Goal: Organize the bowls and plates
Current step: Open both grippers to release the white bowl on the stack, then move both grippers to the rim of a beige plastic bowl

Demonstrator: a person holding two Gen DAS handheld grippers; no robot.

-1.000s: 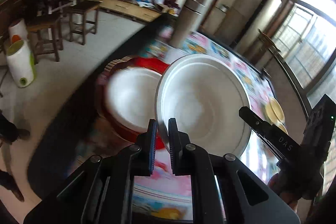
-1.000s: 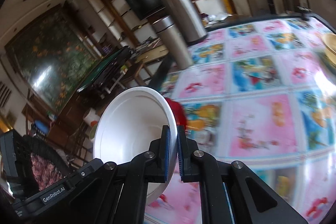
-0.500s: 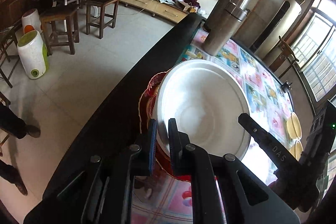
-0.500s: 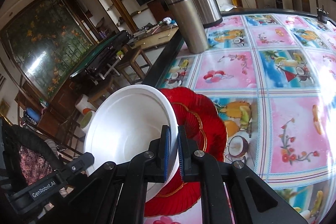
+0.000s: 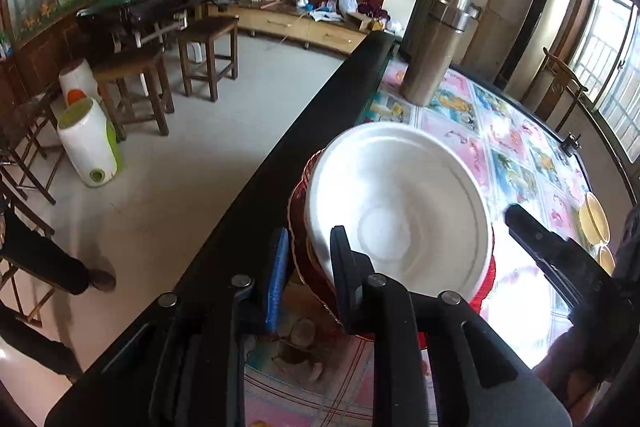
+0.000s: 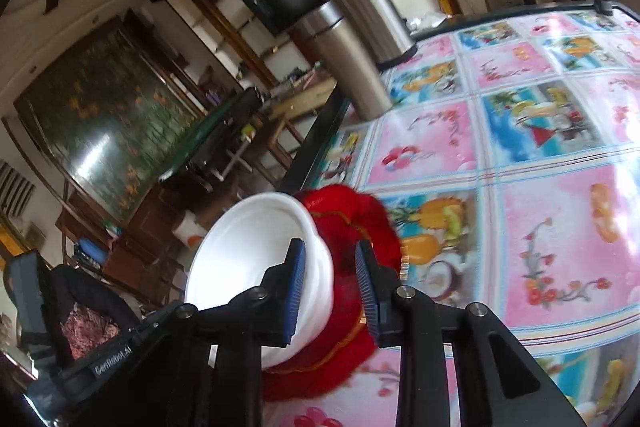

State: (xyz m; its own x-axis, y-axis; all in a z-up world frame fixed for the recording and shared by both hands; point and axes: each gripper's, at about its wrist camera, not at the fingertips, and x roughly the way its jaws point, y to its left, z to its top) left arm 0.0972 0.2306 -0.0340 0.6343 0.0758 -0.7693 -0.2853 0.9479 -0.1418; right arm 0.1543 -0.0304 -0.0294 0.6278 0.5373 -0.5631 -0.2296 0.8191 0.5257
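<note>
A white bowl [image 5: 400,219] rests nested on another white bowl inside a stack of red scalloped plates [image 5: 486,287] near the table's left edge. My left gripper [image 5: 308,267] is open, and the near rim of the bowl lies between its fingers untouched. In the right wrist view the same white bowl [image 6: 248,255] sits on the red plates [image 6: 352,227]. My right gripper [image 6: 330,283] is open there, its blue pads standing either side of the bowl's rim. The right gripper [image 5: 552,251] also shows at the right of the left wrist view.
Two steel thermos flasks [image 5: 440,27] stand at the table's far end. Yellow bowls [image 5: 596,223] sit at the right edge. The black table rim [image 5: 280,167] runs beside the plates, with the floor, stools and a person's legs beyond. A patterned tablecloth [image 6: 540,131] spreads to the right.
Both grippers were shut on the white bowl's rim and carried it over the red plates. Both have now opened, and the bowl rests on the stack.
</note>
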